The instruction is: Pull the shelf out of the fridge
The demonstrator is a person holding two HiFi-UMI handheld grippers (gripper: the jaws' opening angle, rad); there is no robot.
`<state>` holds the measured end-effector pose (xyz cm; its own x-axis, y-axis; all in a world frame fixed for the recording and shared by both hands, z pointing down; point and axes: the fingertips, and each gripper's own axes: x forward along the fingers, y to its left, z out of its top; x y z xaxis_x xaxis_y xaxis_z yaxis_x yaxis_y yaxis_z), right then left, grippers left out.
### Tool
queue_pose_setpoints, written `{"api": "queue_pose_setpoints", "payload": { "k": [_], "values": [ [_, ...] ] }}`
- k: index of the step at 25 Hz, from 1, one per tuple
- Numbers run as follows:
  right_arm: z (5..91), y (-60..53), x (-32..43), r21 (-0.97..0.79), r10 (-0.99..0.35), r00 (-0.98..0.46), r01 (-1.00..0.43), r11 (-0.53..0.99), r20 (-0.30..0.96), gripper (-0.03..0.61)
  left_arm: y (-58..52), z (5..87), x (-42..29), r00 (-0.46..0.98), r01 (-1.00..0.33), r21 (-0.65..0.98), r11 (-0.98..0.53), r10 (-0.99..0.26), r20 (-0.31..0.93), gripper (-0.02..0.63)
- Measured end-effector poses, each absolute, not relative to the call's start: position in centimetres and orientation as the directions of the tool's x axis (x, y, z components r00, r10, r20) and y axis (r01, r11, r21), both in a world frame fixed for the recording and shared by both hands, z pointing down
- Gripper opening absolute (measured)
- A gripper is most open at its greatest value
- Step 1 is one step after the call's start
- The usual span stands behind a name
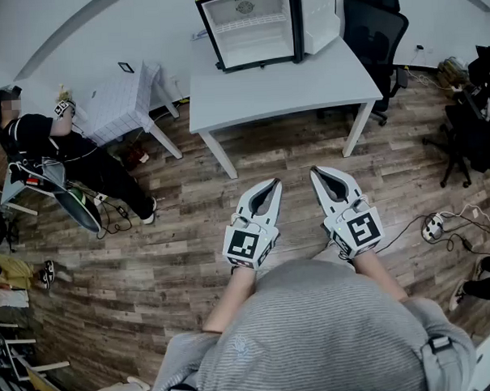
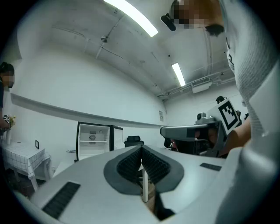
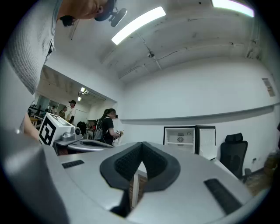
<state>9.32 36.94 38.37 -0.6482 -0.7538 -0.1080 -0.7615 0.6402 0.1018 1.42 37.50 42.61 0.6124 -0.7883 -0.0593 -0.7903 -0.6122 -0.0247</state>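
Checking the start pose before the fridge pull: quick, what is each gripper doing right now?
Left gripper: closed, jaws together, holding nothing.
Right gripper: closed, jaws together, holding nothing.

The fridge (image 1: 252,44) has a black casing around a plain white inside, and its shelf (image 1: 250,23) is white wire. The counter (image 1: 289,87) is white all over. The floor (image 1: 189,225) is grey-brown wood planking with streaky grain. The left tongs (image 1: 273,182) and right tongs (image 1: 314,170) have pale grey-white shells lined with dark charcoal ribbed pads (image 2: 131,164). Each carries a marker cube (image 1: 245,246) printed with black squares on white. The sweater (image 1: 316,341) is grey with fine stripes. The office chair (image 1: 376,31) is black, and the cloth (image 1: 123,103) on the small side table is white with a thin dark grid.
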Motion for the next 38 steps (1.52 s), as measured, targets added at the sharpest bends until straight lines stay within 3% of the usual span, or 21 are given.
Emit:
{"api": "queue_pose_setpoints", "payload": {
  "k": [38],
  "values": [
    [39.1, 36.8, 9.1, 0.082, -0.751, -0.652, -0.758, 0.647, -0.106, 0.014, 37.2, 43.0, 1.7, 0.623, -0.782, -0.002, -0.624, -0.781, -0.052, 0.011]
  ]
}}
